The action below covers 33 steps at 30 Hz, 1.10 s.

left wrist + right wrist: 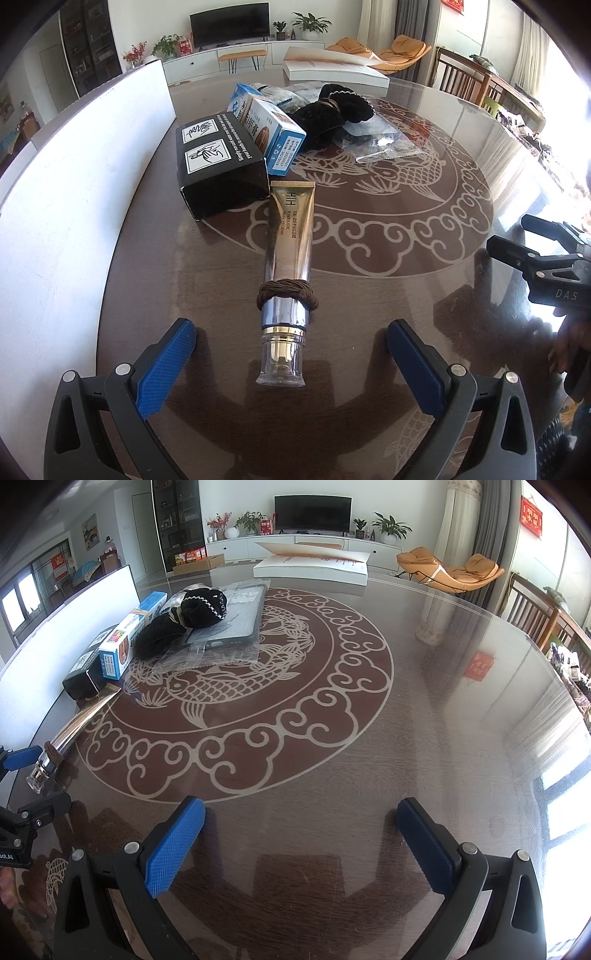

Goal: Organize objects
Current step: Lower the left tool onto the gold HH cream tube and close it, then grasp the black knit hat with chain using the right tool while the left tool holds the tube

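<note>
Tube (288,258) lies on the table (406,314), cap between your left gripper (291,362) jaws, wide apart, not touching. Your right gripper (301,843) jaws also apart, empty.

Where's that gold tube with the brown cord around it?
In the left wrist view the gold tube lies on the table between the open left gripper fingers, clear cap nearest, far end by the black box.
</note>
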Motion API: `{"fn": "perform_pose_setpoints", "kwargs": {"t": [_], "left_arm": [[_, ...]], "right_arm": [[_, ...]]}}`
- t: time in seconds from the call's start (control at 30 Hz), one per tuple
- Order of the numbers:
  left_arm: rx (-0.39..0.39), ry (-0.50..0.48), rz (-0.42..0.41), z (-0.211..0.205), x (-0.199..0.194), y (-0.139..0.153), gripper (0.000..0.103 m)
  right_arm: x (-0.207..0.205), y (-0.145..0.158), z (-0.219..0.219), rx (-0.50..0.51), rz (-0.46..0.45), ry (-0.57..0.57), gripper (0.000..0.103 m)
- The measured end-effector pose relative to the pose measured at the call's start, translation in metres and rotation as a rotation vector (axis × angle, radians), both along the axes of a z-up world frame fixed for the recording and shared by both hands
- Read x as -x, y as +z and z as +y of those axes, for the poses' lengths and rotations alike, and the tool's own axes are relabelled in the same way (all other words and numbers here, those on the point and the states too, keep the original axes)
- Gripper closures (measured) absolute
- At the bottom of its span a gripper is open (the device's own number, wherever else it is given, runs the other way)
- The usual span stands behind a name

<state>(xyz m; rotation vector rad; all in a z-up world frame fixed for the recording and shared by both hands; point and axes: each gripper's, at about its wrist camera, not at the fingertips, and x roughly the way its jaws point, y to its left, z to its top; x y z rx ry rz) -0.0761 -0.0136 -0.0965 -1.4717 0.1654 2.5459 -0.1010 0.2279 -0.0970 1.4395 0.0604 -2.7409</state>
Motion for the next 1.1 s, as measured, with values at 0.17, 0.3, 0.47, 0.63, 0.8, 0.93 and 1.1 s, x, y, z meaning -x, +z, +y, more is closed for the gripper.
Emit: {"fn": "perform_pose_setpoints", "kwargs": {"t": [0.17,0.3,0.47,0.63,0.8,0.93,1.1], "left_arm": [[-0.054,0.026,-0.03,-0.005,0.013,0.008,0.0],[-0.1,0.035,-0.031,-0.002,0.027,0.01,0.018],[-0.083,0.016,0.023,-0.002,0.021,0.015,0.078],[-0.159,0.026,0.039,-0.018,-0.01,0.015,0.078],[-0.186,0.034,0.037,-0.022,-0.027,0.014,0.078],[-0.194,0.033,0.029,-0.023,-0.03,0.013,0.078],[-0.195,0.023,0.034,-0.024,-0.034,0.013,0.078]], "right_arm": [[0.0,0.0,0.0,0.0,0.0,0.0,0.0],[0.0,0.0,0.0,0.0,0.0,0.0,0.0],[0.0,0.001,0.0,0.001,-0.001,0.0,0.0],[0.02,0.012,-0.007,0.033,-0.029,0.049,0.0],[0.082,0.049,-0.058,0.059,0.018,0.221,0.0],[0.133,0.022,-0.1,-0.067,-0.101,0.278,0.0],[0.134,0.012,-0.1,-0.024,-0.116,0.275,0.048]]}}
